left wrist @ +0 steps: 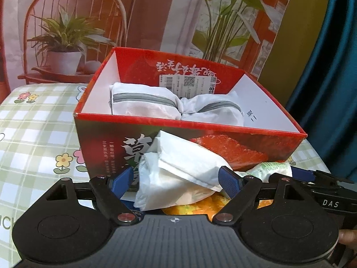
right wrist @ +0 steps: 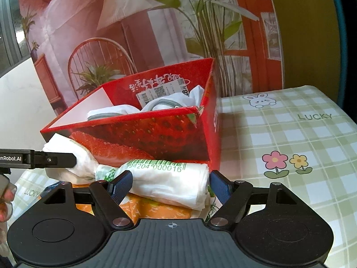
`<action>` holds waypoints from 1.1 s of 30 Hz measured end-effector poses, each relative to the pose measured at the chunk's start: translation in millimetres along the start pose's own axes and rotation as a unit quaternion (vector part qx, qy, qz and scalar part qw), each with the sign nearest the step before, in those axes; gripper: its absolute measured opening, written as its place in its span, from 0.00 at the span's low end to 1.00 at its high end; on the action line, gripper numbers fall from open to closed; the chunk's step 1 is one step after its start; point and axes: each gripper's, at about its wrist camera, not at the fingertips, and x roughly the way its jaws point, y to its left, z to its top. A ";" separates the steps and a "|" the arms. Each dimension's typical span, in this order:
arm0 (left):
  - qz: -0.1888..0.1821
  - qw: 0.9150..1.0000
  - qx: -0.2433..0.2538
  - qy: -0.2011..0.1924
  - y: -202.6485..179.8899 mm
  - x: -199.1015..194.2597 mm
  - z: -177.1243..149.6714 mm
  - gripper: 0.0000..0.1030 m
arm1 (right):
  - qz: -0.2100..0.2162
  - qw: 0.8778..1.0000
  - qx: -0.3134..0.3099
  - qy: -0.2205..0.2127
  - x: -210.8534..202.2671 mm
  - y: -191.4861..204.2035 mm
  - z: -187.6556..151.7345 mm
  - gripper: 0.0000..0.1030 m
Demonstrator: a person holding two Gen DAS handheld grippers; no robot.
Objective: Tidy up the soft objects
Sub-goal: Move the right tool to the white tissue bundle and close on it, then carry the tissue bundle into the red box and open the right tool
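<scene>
Blue pads of the left gripper [left wrist: 178,182] flank a crumpled white bag [left wrist: 178,167], jaws fairly wide; contact looks light, a firm hold cannot be confirmed. Right gripper [right wrist: 170,184] likewise brackets the barcode-printed bag roll [right wrist: 165,178], pads at its ends. Both bundles lie against the near wall of the red strawberry box [left wrist: 223,131], near the tablecloth's [right wrist: 290,134] front edge. Judgement: close fully before lifting over the rim. Orange item underneath is mostly hidden; box floor unseen.

Soft daylight, sharp, fisheye-bent edges
</scene>
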 end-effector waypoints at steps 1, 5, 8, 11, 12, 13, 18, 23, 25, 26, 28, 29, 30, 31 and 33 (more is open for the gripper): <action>-0.004 1.000 0.000 0.002 -0.3 0.2 -0.1 0.73 | 0.002 1.000 0.002 0.001 0.3 -0.1 0.2 0.67; 0.002 1.000 -0.010 0.001 -0.4 -6.4 -2.8 0.60 | 0.000 1.000 0.003 0.001 -3.3 1.1 -0.3 0.47; 0.006 1.000 -0.021 -0.005 0.6 -14.4 -6.2 0.50 | 0.003 1.000 0.012 -0.002 -9.1 0.8 -0.6 0.36; 0.014 1.000 -0.019 -0.020 -1.9 -25.7 -11.1 0.46 | 0.010 1.000 0.015 -0.008 -17.8 2.9 -2.1 0.27; 0.020 0.999 -0.017 -0.027 -3.8 -30.6 -13.2 0.45 | 0.012 1.000 0.015 -0.011 -20.9 4.1 -2.9 0.24; 0.025 0.999 -0.015 -0.034 -5.5 -35.3 -14.7 0.45 | 0.014 1.000 0.014 -0.014 -24.2 6.0 -3.5 0.23; 0.029 0.998 -0.019 -0.055 -9.3 -55.0 -19.2 0.45 | 0.016 0.999 0.006 -0.028 -38.1 15.9 -3.4 0.20; 0.031 0.996 -0.020 -0.077 -11.0 -72.8 -16.6 0.45 | 0.024 0.999 -0.001 -0.047 -53.0 25.5 2.5 0.20; 0.032 0.996 -0.016 -0.085 -13.8 -79.7 -16.1 0.45 | 0.026 0.998 -0.006 -0.054 -59.2 29.3 4.3 0.20; 0.032 0.996 -0.015 -0.087 -15.0 -82.0 -16.1 0.45 | 0.026 0.998 -0.007 -0.057 -62.0 30.4 4.9 0.20; 0.030 0.995 -0.013 -0.091 -16.5 -86.5 -15.6 0.45 | 0.027 0.998 -0.008 -0.062 -66.5 31.7 6.3 0.20; 0.028 0.995 -0.012 -0.093 -16.5 -88.4 -14.9 0.45 | 0.028 0.998 -0.008 -0.064 -68.6 32.2 7.0 0.20; 0.027 0.995 -0.011 -0.095 -16.9 -90.3 -13.4 0.45 | 0.028 0.997 -0.008 -0.065 -70.6 32.6 7.4 0.20; 0.026 0.995 -0.010 -0.097 -16.8 -92.1 -12.6 0.45 | 0.029 0.997 -0.008 -0.067 -72.4 32.8 8.2 0.20; 0.023 0.994 -0.007 -0.104 -17.3 -95.9 -8.8 0.45 | 0.030 0.997 -0.009 -0.071 -74.9 33.2 11.3 0.20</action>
